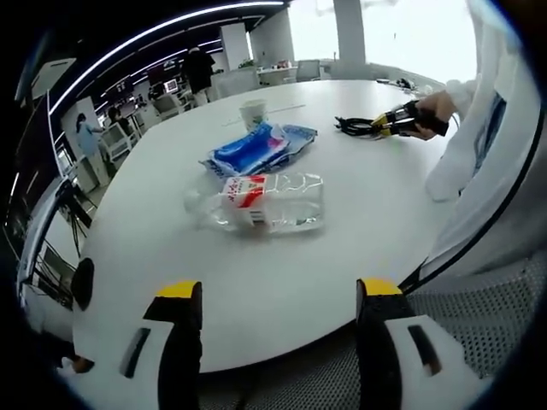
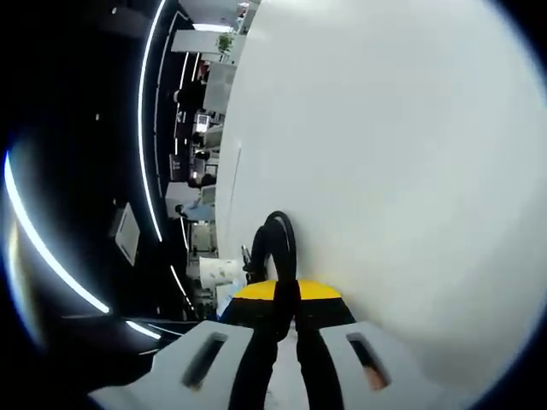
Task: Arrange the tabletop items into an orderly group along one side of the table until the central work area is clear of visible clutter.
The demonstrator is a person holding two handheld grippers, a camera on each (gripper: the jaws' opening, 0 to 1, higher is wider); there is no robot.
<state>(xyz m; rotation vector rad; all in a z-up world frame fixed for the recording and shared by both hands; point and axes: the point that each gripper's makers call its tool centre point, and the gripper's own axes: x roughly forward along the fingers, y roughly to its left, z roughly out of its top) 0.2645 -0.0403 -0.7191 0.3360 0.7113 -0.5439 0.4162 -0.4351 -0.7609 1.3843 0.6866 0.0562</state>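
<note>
On the table [image 1: 282, 273], bottle [image 1: 265, 202] lies sideways, cap pointing left.

We see strong daylight from the windows [image 1: 385, 34] washing out the far side, curved ceiling light strips [image 2: 149, 111] glowing against dark surroundings, glare whitening the table [image 2: 385, 171], and heavy fisheye bending at edges.

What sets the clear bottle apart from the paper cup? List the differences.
The clear bottle lies on its side near the middle of the table; the paper cup stands upright farther back.
The bottle is see-through with a red and white label; the cup is opaque and pale.
The bottle looks longer than the cup is tall.
Both rest on the white table, untouched by either set of tongs.
</note>
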